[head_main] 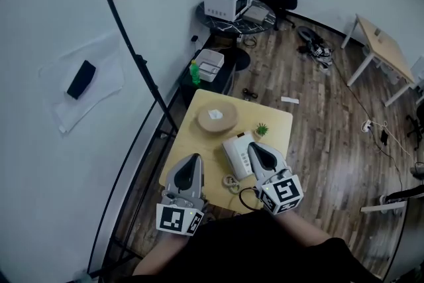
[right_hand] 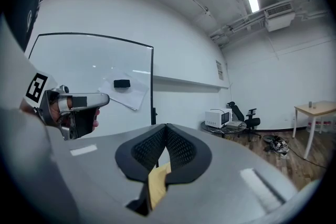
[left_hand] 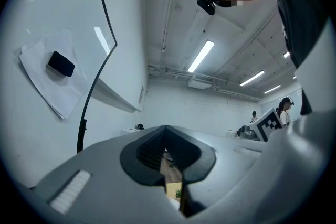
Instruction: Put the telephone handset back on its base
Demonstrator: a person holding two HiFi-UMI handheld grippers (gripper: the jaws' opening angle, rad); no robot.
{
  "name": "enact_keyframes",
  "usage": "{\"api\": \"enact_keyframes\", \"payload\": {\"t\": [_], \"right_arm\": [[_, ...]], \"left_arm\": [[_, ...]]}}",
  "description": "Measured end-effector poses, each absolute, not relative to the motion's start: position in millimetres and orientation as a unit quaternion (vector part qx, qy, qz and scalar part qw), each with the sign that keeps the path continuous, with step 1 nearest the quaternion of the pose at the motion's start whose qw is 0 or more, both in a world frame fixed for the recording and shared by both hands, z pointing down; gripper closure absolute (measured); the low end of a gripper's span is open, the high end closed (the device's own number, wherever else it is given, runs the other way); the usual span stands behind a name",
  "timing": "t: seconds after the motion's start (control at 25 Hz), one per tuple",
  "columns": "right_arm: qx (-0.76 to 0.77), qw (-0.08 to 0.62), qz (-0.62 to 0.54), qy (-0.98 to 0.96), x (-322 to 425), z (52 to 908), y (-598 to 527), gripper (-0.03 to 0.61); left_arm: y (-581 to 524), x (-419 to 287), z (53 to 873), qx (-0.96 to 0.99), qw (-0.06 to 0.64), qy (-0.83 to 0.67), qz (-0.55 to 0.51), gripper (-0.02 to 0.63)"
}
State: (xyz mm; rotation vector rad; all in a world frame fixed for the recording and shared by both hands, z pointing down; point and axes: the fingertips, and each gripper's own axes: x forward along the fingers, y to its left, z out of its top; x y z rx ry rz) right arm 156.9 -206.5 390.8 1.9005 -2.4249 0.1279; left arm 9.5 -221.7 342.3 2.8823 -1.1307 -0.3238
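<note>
A white telephone (head_main: 235,154) sits on the small yellow table (head_main: 278,121), near its front edge. My right gripper (head_main: 256,148) hangs over the phone's right side and hides part of it, so I cannot tell where the handset lies. A dark cord (head_main: 246,196) loops off the table's front edge below that gripper. My left gripper (head_main: 193,160) is held over the table's front left corner. Both gripper views look out level across the room; the jaws of the left gripper (left_hand: 167,129) and the right gripper (right_hand: 167,127) meet at the tips with nothing between them.
On the table are a round wooden board (head_main: 216,117) with a white item, a small green plant (head_main: 262,129) and pale coiled rings (head_main: 231,183). A whiteboard (head_main: 59,43) stands at left. Behind the table are a low black stand with a green bottle (head_main: 195,72) and a white machine (head_main: 227,0).
</note>
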Motion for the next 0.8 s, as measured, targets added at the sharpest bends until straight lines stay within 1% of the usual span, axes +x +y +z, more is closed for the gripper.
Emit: {"api": "enact_keyframes", "payload": {"t": [0.36, 0.8], "right_arm": [[0.622, 0.031, 0.040, -0.781, 164.8, 392.9, -208.5, 0.571], [0.618, 0.032, 0.046, -0.784, 165.4, 396.0, -206.1, 0.571]], "left_arm": [[-227.3, 3.5, 336.0, 0.921, 0.002, -0.375, -0.103, 0.614], [-223.0, 9.2, 337.0, 0.922, 0.002, -0.374, -0.098, 0.614]]}}
